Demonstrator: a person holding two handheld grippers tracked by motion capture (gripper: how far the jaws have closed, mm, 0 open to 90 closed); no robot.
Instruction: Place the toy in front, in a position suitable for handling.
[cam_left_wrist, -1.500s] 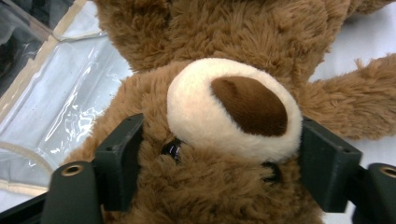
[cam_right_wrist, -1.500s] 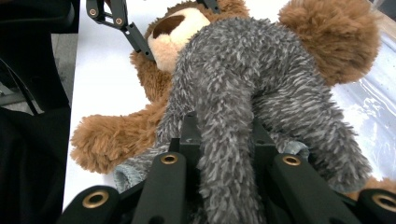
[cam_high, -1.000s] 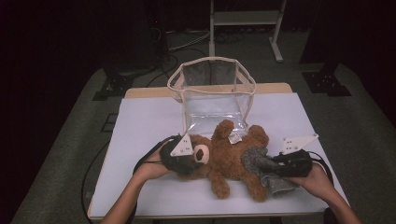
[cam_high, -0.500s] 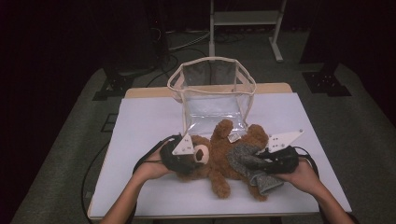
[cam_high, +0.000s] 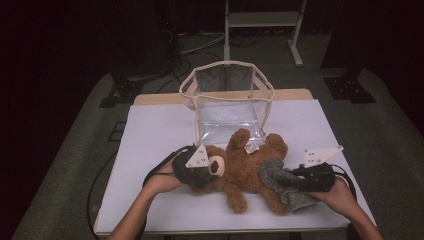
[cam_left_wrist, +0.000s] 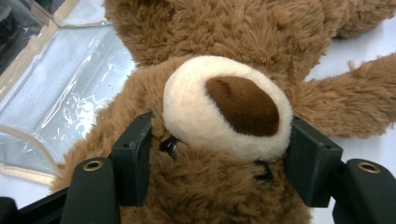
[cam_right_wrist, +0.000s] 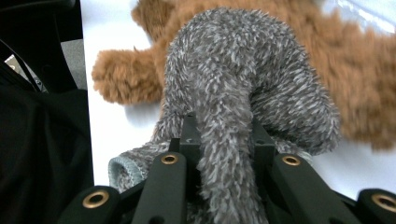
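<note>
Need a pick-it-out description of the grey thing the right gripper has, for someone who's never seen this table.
Start at the white-covered table with the clear plastic bag standing at its far side. In front of the bag lies a brown plush teddy bear; the fuzzy grey sock is draped over its leg, pinched in the right gripper. It is the one grey, shaggy piece against brown fur.

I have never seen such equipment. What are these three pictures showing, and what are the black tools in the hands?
A person holds two hand-held grippers, each carrying its own camera. The high view looks down on the white table. On it lie a brown teddy bear and a clear plastic bag. The left gripper clamps the bear's head; its own view shows the jaws beside the muzzle. The right gripper pinches a grey fuzzy sock, seen close in its own view.
</note>
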